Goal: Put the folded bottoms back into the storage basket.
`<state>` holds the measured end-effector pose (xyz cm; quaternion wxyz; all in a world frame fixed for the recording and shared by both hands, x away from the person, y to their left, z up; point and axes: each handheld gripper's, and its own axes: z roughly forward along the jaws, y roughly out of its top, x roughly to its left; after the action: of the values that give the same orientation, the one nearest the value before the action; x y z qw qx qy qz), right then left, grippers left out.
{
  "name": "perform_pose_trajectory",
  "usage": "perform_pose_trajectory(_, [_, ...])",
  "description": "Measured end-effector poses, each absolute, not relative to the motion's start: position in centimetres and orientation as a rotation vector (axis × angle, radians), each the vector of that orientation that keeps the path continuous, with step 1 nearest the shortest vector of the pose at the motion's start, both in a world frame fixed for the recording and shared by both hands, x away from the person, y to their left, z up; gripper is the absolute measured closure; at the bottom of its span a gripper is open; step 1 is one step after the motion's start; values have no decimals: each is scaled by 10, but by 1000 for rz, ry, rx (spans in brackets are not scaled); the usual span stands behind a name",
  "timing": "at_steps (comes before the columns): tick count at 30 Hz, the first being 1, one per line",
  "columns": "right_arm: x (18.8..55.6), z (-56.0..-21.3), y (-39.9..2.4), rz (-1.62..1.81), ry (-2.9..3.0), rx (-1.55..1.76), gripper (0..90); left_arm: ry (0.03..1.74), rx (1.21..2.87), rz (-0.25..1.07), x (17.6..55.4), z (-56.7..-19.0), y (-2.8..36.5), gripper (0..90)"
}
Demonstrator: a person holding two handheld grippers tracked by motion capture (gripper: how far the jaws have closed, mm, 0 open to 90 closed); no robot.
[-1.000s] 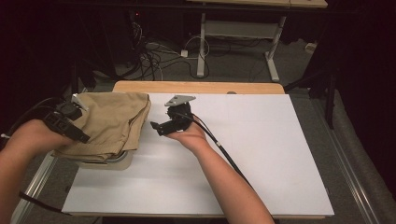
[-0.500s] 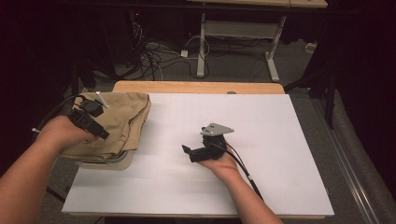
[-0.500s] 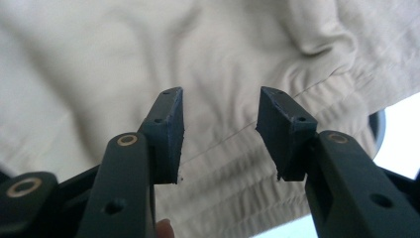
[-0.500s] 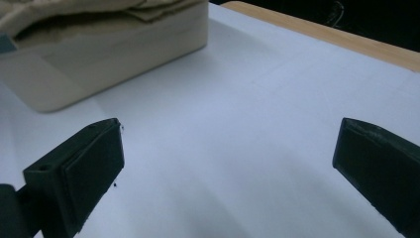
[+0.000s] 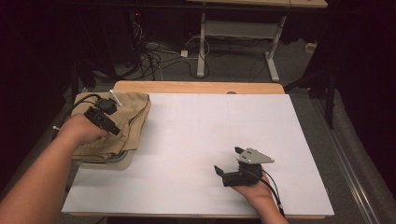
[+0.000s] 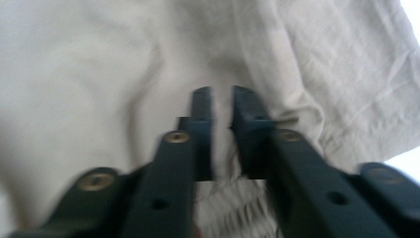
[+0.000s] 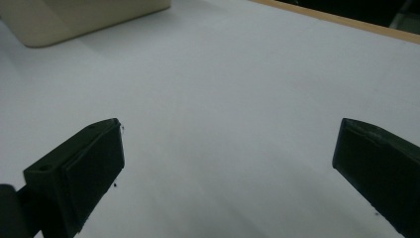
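A tan cloth (image 5: 133, 112) lies heaped in a cream bin (image 5: 105, 161) at the table's left edge. My left gripper (image 5: 112, 128) sits on top of that heap. In the left gripper view its jaws stand almost together, and my left gripper (image 6: 223, 99) is shut on a gathered fold of the cloth (image 6: 99, 74). My right gripper (image 5: 227, 160) rests low over the white table (image 5: 210, 126) near the front right, far from the cloth. The right gripper (image 7: 228, 144) is open, with bare white surface between its jaws.
The bin's cream wall (image 7: 74, 20) shows at the far left of the right gripper view. A wooden strip (image 5: 196, 87) borders the table's far side. Beyond it are a desk frame and cables on the floor (image 5: 154, 56).
My right gripper has pulled back from the cloth's edge to the table's front right. The left gripper has shifted right across the cloth heap.
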<state>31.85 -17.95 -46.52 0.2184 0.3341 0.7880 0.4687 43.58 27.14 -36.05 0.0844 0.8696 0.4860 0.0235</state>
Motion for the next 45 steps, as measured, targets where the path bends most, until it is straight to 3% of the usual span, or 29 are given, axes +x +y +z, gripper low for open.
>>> perform_pose_trajectory(1, [311,-467,-191,1284,2166,941,7,1448,2604,69,437,-364,270,875])
perform_pose_trajectory(11, [299,-473,-222,1296,2097,992,14,1426,2659,-3,437,-394,264,876])
perform_pose_trajectory(29, [299,-472,-217,1318,2091,993,26,1386,2739,-100,443,-437,257,876])
perform_pose_trajectory(40, [298,-473,-219,1316,2083,998,24,1393,2716,-6,441,-421,261,873])
perform_pose_trajectory(45, [297,-473,-220,1320,2083,994,24,1409,2639,123,448,-398,266,876])
